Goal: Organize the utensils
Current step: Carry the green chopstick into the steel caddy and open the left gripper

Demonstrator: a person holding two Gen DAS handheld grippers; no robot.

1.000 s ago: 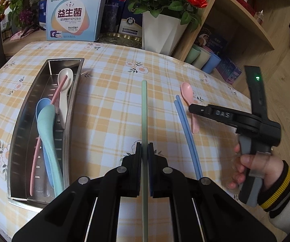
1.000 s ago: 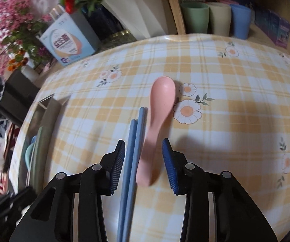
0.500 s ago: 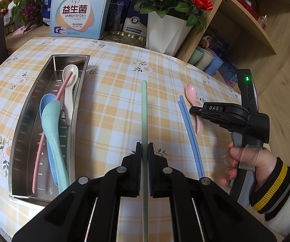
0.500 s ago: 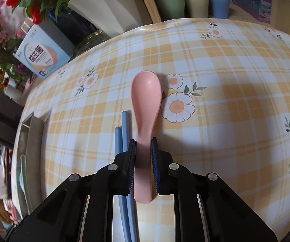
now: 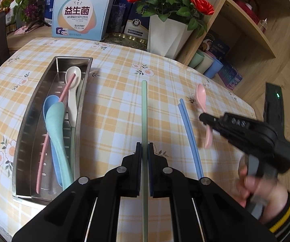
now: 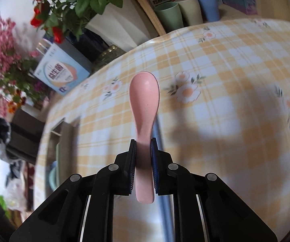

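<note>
Pink spoon [image 6: 143,109] was clamped by its handle in the right claw [image 6: 143,147], raised off the checked surface [image 6: 225,121]. Left claw [image 5: 144,151] gripped a green chopstick [image 5: 144,109] beside the steel tray [image 5: 29,121].

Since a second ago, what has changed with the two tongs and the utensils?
The right tongs closed on the pink spoon and have lifted it off the tablecloth. The left tongs stay shut on the green chopstick; blue chopsticks and metal tray unchanged.
</note>
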